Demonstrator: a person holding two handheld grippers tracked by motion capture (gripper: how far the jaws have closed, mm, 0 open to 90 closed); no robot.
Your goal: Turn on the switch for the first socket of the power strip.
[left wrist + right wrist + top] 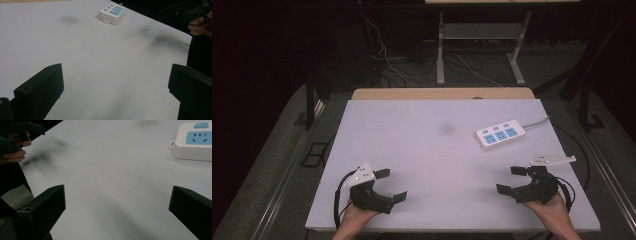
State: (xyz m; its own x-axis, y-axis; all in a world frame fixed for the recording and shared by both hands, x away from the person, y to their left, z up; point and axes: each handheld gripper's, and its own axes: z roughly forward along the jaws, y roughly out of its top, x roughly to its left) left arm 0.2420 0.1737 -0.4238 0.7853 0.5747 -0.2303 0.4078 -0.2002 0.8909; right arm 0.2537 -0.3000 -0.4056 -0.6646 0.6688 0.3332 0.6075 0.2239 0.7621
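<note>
Bare tabletop (422, 165) lies between both hands; only the power strip (500, 134) stands at far right.

dark room, grey carpet floor (272, 135), white table (412, 150), metal desk frame (441, 50) behind, loose cables (387, 60)

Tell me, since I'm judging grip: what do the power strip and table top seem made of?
Power strip: likely smooth moulded plastic, white with blue socket faces, rounded edges, slight sheen. Table top: matte pale grey board, probably laminate or painted; a wood-coloured edge shows at the far side.
</note>
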